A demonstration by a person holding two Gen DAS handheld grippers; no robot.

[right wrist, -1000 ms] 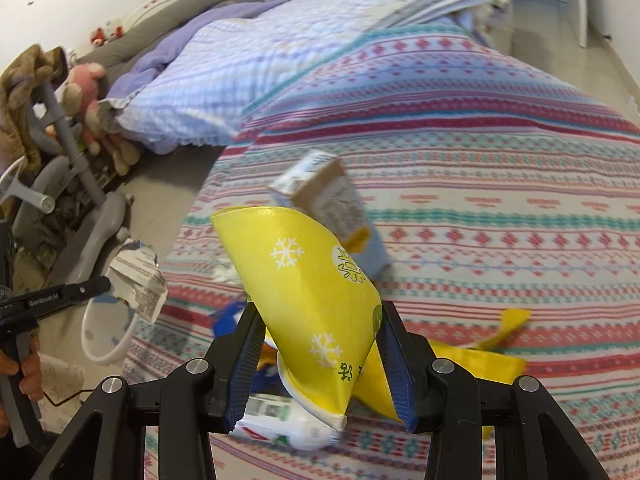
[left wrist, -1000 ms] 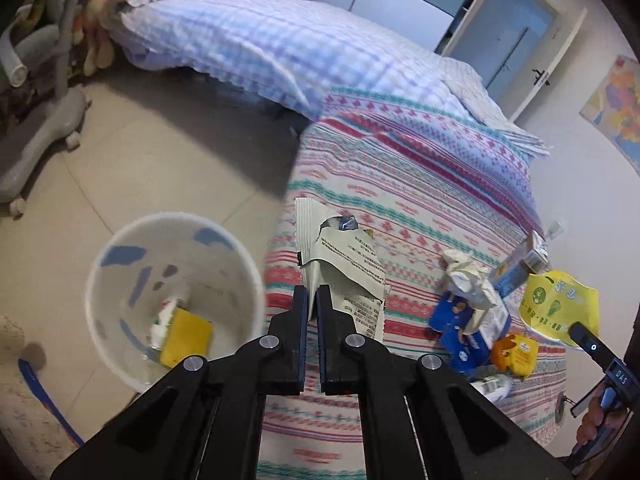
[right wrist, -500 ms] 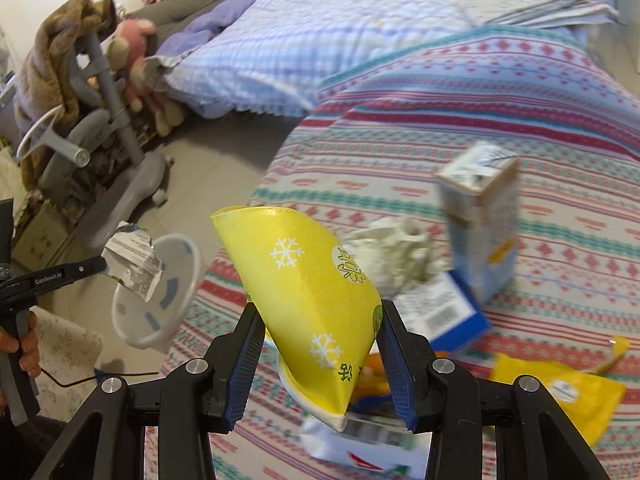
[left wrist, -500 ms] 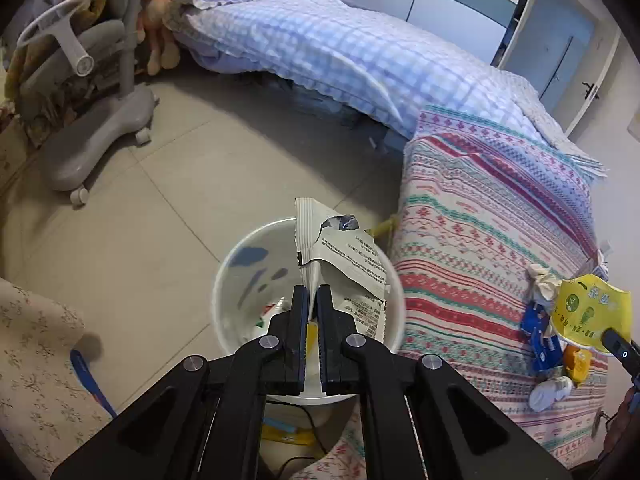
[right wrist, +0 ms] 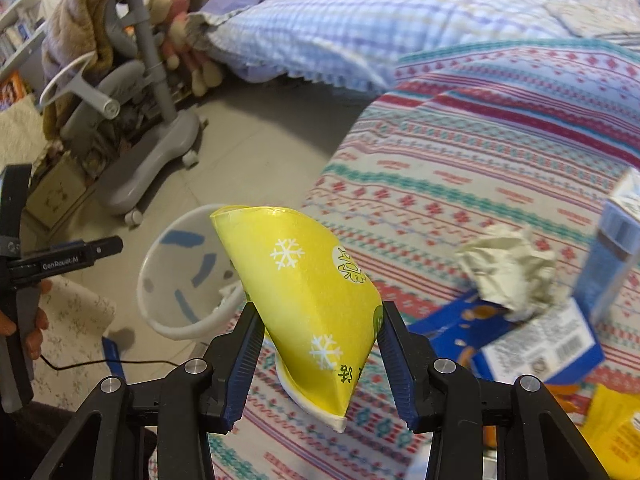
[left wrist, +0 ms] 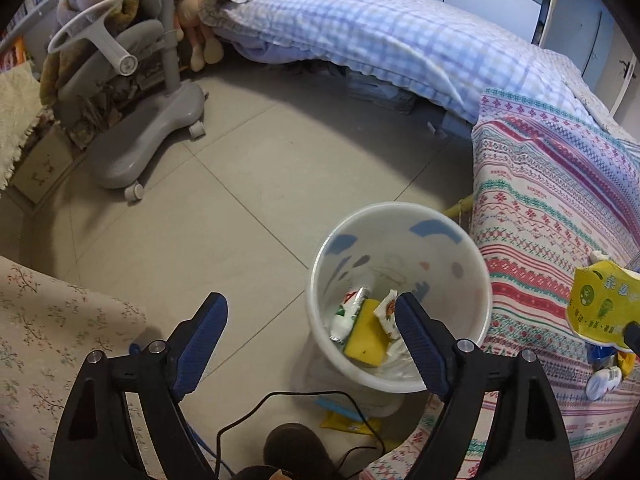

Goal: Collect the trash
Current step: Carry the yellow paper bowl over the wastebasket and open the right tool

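Note:
In the left wrist view my left gripper (left wrist: pixel 309 300) hangs over the floor by the white bin (left wrist: pixel 394 206). Its jaws are opening wide with nothing between them. Inside the bin lie a yellow packet (left wrist: pixel 366 340) and a printed wrapper (left wrist: pixel 386 312). My right gripper (right wrist: pixel 318 308) is shut on a squashed yellow paper cup (right wrist: pixel 312 292), held above the edge of the striped bedspread (right wrist: pixel 460 152), right of the bin (right wrist: pixel 160 264). More trash lies on the bed: crumpled paper (right wrist: pixel 508 272), a blue carton (right wrist: pixel 616 256), a flat blue box (right wrist: pixel 540 344), a yellow bag (right wrist: pixel 616 420).
A grey wheeled chair base (left wrist: pixel 148 140) stands at the far left on the tiled floor. A plaid quilt (left wrist: pixel 380 36) hangs off the bed behind. A floral cloth (left wrist: pixel 48 320) lies at the lower left. A black cable (left wrist: pixel 280 404) and a yellow wrapper (left wrist: pixel 348 420) lie by the bin's foot.
My left gripper swung from the bed to above the bin and opened; the printed wrapper it held dropped into the bin. My right gripper carried the yellow cup left toward the bin.

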